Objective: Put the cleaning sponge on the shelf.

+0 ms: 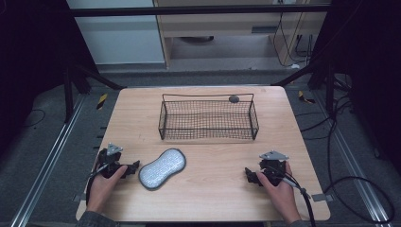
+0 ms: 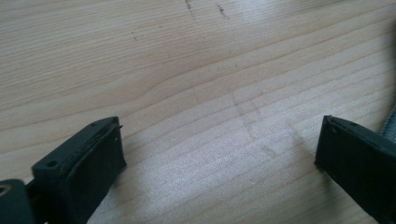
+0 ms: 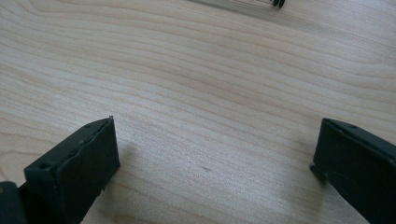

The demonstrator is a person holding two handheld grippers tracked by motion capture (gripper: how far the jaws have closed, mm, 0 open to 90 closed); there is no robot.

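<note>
A grey peanut-shaped sponge pad [image 1: 162, 168] lies flat on the wooden table [image 1: 213, 198], front left of centre. Behind it stands a black wire basket [image 1: 208, 118], nothing visible inside; a small dark round thing [image 1: 233, 99] sits at its far rim. My left gripper [image 1: 130, 169] rests on the table just left of the pad, held by a hand. Its jaws stand wide apart over bare wood [image 2: 219, 149], and a grey edge of the pad [image 2: 390, 123] shows at the right border. My right gripper [image 1: 250, 176] rests at the front right, jaws wide apart over bare wood [image 3: 215, 144].
The basket's lower edge [image 3: 275, 3] peeks in at the top of the right gripper view. Black cables [image 1: 340, 184] trail off the table's right side onto the floor. Dark frame bars [image 1: 198, 10] surround the table, and metal rails [image 1: 42, 165] run along the floor.
</note>
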